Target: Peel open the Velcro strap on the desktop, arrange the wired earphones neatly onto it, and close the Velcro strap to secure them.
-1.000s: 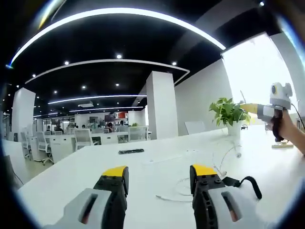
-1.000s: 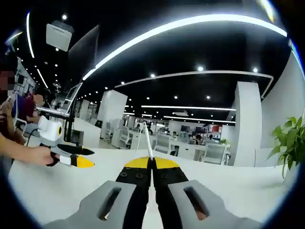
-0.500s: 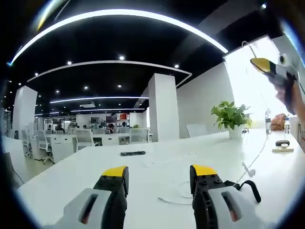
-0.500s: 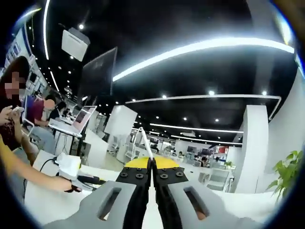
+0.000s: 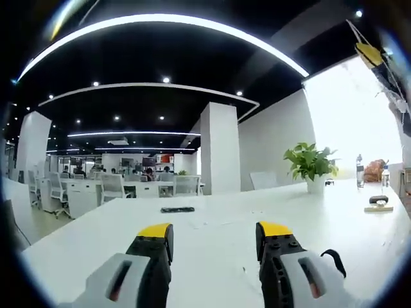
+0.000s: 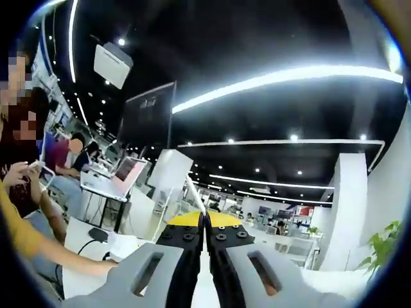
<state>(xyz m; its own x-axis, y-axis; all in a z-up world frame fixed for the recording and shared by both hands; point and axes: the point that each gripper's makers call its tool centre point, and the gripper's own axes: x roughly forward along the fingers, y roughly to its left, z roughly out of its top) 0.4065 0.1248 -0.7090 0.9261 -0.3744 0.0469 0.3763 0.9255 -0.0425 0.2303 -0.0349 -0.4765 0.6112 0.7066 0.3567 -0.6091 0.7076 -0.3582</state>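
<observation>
Left gripper view: left claw [image 5: 215,236] open and empty above the white worktop [image 5: 212,224]; black strap [image 5: 332,258] lies on the worktop just right of its right jaw, and the right claw [image 5: 367,52] is raised high at upper right, plant [image 5: 311,162] near the far edge. Right gripper view: right claw [image 6: 203,220] closed on the white earphone wire [image 6: 196,196], which rises from between its tips; a person's arm [image 6: 61,260] reaches in at left.

Long white table [image 5: 212,237], dark flat item [image 5: 177,209] far left of middle, potted plant [image 5: 311,168] far right, black strap [image 5: 333,258] near right, bottles [image 5: 360,174] far right edge
</observation>
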